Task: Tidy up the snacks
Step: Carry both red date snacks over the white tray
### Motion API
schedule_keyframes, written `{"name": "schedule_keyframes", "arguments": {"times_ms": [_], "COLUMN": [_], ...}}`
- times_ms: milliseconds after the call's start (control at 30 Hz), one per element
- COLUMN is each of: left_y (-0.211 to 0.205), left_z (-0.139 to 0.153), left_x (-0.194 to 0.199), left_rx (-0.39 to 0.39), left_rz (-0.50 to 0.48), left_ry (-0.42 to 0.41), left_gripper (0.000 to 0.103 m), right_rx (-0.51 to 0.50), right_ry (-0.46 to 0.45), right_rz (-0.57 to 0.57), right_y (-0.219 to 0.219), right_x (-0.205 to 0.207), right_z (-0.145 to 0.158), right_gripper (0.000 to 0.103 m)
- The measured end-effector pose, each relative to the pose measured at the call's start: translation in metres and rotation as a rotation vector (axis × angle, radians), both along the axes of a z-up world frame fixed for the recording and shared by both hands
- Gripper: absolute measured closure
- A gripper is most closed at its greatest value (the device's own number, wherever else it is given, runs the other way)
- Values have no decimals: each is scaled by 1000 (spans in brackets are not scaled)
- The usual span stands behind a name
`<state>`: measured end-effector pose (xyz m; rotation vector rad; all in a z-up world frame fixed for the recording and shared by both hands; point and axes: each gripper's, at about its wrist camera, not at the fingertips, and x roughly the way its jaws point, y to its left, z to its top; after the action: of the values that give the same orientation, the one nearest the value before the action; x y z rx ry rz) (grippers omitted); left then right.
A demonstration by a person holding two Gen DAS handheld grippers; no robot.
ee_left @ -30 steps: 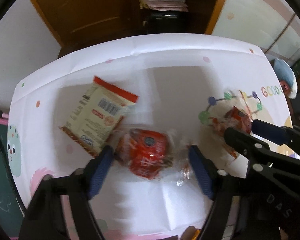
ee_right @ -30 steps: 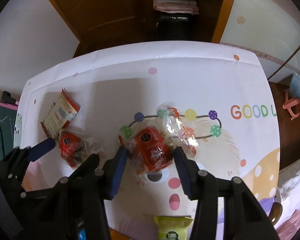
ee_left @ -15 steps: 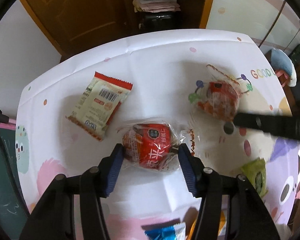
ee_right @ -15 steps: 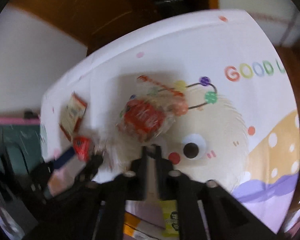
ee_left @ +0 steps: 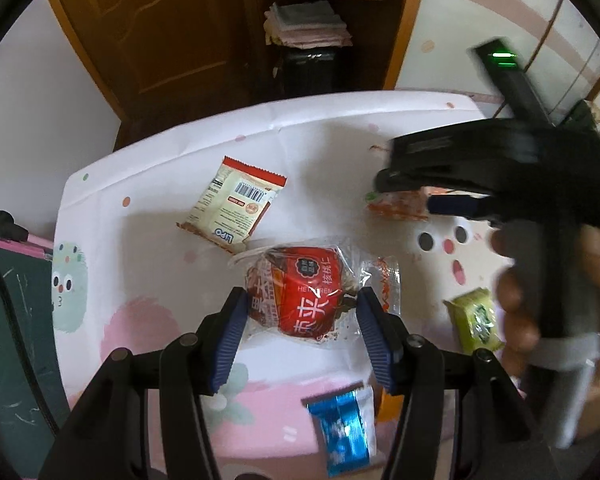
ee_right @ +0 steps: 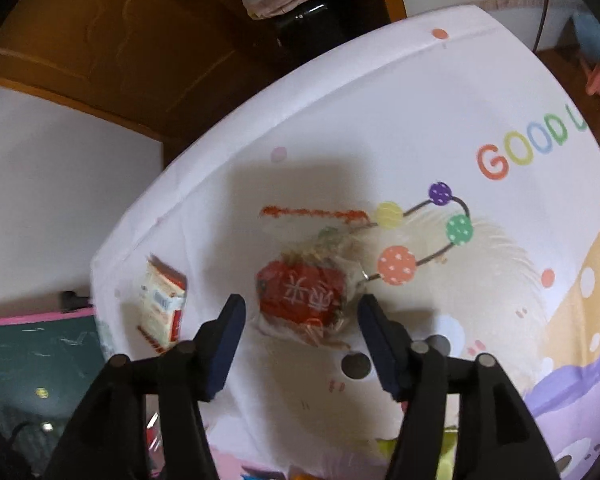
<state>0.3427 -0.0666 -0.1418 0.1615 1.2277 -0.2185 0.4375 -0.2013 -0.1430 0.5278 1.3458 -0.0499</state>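
Note:
In the left wrist view my left gripper is shut on a red snack in a clear wrapper and holds it above the table. A second red snack in a clear wrapper lies on the printed tablecloth in the right wrist view. It sits between the fingers of my right gripper, whose jaws are opening. Both blue pads stand clear of the wrapper. In the left wrist view that snack is partly hidden under the right gripper's black body.
A cream packet with a red edge lies left of the red snacks, also visible from the right wrist. A green packet and a blue foil packet lie near the table's front edge. A person's hand grips the right tool.
My left gripper closed on the red snack and rose with it, so the table looks farther away. My right gripper rolled and its jaws spread wider around the other red snack.

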Motion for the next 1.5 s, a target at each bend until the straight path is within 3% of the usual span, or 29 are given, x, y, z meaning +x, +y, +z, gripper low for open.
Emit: {"name": "schedule_keyframes", "arguments": {"times_ms": [33, 100, 367, 467, 633, 800, 900, 1100, 1333, 1500], "left_y": [2, 5, 21, 27, 37, 49, 53, 60, 72, 66], "left_z": [5, 15, 66, 88, 135, 172, 185, 179, 142, 112], "left_x": [-3, -10, -52, -75, -125, -185, -228, -296, -328, -342], "left_rx": [-5, -12, -40, -58, -89, -124, -124, -120, -186, -103], "left_rz": [-4, -12, -53, -73, -105, -139, -153, -150, -56, -16], "left_ry": [-7, -19, -64, -86, -144, -207, -248, -311, -288, -291], "left_gripper": [49, 49, 49, 49, 48, 48, 48, 48, 48, 48], "right_rx": [-59, -90, -147, -112, -82, -137, -176, -273, -309, -269], "right_ry": [14, 8, -26, -78, -241, -425, -522, -640, -594, -532], "right_rz": [19, 85, 185, 214, 301, 373, 386, 362, 380, 382], "right_y": [8, 23, 22, 14, 9, 13, 26, 38, 48, 48], "right_x": [2, 5, -38, -72, -160, -262, -320, -398, -425, -427], "right_z": [1, 0, 25, 60, 144, 215, 234, 234, 206, 189], "right_gripper": [45, 59, 61, 60, 60, 60, 60, 60, 59, 59]}}
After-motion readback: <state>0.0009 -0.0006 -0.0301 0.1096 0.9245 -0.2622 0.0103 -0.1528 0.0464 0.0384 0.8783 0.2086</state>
